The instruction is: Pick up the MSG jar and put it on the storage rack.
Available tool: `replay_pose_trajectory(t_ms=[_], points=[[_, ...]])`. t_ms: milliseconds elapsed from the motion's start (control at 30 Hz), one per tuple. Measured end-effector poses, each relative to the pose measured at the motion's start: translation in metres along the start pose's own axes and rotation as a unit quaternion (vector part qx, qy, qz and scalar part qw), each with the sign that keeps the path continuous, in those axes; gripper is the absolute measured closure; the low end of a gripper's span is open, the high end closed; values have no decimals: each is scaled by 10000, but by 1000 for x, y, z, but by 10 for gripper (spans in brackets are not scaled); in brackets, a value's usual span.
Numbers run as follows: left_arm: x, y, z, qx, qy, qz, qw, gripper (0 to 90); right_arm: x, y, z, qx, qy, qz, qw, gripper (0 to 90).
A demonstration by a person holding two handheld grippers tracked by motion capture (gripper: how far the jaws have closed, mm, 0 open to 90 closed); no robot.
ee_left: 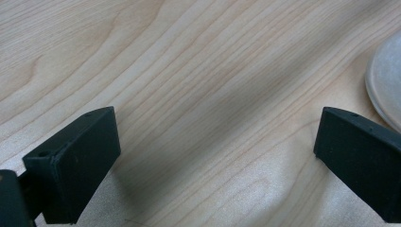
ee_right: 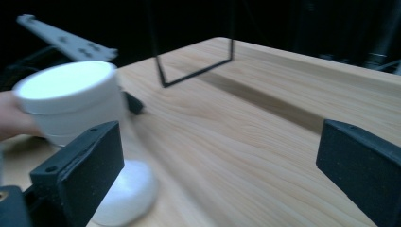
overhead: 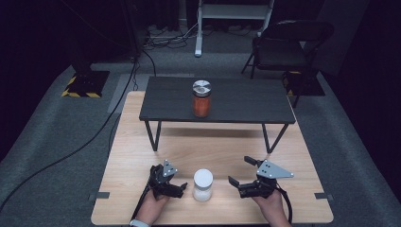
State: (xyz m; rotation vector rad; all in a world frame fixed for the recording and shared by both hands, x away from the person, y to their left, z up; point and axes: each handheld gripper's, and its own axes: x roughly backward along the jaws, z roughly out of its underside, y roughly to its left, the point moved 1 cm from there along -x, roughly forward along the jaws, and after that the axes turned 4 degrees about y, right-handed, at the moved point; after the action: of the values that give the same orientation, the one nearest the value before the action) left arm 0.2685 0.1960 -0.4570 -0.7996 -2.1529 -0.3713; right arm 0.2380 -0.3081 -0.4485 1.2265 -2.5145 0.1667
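A white jar [overhead: 202, 184] with a white lid stands near the front middle of the wooden table [overhead: 198, 146]. My left gripper [overhead: 178, 182] sits just left of it, tilted down at the table, open and apart from the jar. In the left gripper view the wide-apart jaws [ee_left: 217, 137] frame bare wood, and the jar's rim [ee_left: 385, 80] shows at the right edge. My right gripper [overhead: 241, 171] is open to the jar's right, pointing toward it. In the right gripper view [ee_right: 217, 142] the white jar [ee_right: 71, 101] stands beyond the left jaw.
A low black shelf [overhead: 236, 101] on thin legs stands on the table's far half, with an orange-filled jar [overhead: 201, 98] with a metal lid on top. A black folding chair [overhead: 283, 47] and floor cables lie beyond the table.
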Motion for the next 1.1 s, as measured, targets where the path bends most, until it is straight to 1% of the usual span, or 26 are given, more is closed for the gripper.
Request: replay_pose_trajectory(t_ms=[167, 300, 400, 533, 633, 733, 800, 867, 967, 1000, 1033, 1067, 1100], points=[[0, 0, 0, 0, -1, -3, 10000, 9, -10, 10, -5, 173, 7, -367, 9992, 11], [0, 0, 0, -1, 0, -1, 10000, 9, -19, 16, -8, 254, 20, -554, 9981, 11], [0, 0, 0, -2, 1, -1, 10000, 9, -27, 20, -11, 253, 131, -658, 9974, 13], [0, 0, 0, 6, -6, -3, 10000, 9, -38, 24, -13, 304, 175, -825, 9960, 16], [0, 0, 0, 9, -3, -3, 10000, 9, -47, 27, -15, 331, 202, -946, 9948, 35], [0, -1, 0, 21, -8, -2, 10000, 9, -54, 30, -18, 410, 253, -1020, 9936, 91], [0, -1, 1, 18, -8, -2, 10000, 9, -59, 32, -18, 384, 224, -1027, 9937, 126], [1, -1, 0, 40, 11, -3, 10000, 9, -62, 32, -18, 368, 248, -1037, 9936, 142], [1, -1, 0, 44, 15, -5, 10000, 9, -66, 35, -18, 485, 308, -1030, 9930, 201], [1, -1, 0, 42, 14, -4, 10000, 9, -68, 37, -19, 540, 347, -998, 9929, 231], [1, -1, 0, 40, 15, -4, 10000, 9, -69, 38, -20, 573, 400, -978, 9928, 281], [1, -1, 0, 42, 15, -4, 10000, 9, -70, 39, -19, 602, 406, -992, 9924, 311], [1, -1, 0, 42, 16, -3, 10000, 9, -70, 42, -19, 649, 414, -920, 9928, 331]])
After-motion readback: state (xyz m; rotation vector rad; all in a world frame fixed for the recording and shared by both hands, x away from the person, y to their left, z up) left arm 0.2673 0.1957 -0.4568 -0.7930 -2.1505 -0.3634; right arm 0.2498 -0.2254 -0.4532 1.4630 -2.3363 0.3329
